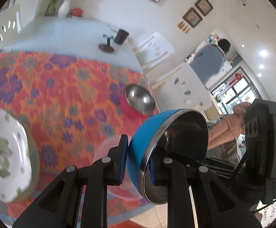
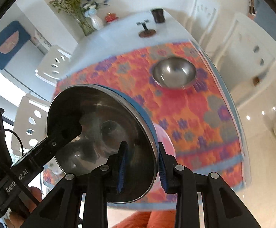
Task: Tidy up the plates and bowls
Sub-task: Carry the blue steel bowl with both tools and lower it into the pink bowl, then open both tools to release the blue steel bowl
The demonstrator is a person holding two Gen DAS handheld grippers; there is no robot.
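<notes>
So both grippers are clamped on the same blue bowl point(image 1: 168, 152), one on each side of the rim, and it's held up on edge off the bench point(image 1: 65, 28); the left gripper point(image 1: 138, 163) has one finger on the blue outside and the other on the steel inside, squeezed tight on the wall; the right gripper point(image 2: 142, 168) does the same from the other side, one blue pad inside the bowl and one behind the rim, also clenched on it; in the right wrist view you can see the left gripper's finger reaching in over the far rim.

Under the bowl there's a pink bowl point(image 2: 165, 140) sitting on the flowery orange cloth point(image 1: 58, 87), mostly hidden and blurry; a red bowl point(image 1: 138, 99) with a steel inside sits further back on the cloth, near the bench's right edge, well apart from the held one; a white floral plate point(image 1: 8, 152) is at the near left of the cloth; the far end of the bench is bare white, with a vase point(image 1: 64, 7) of flowers, a dark cup point(image 1: 121, 36) and a small stand point(image 1: 107, 45).
</notes>
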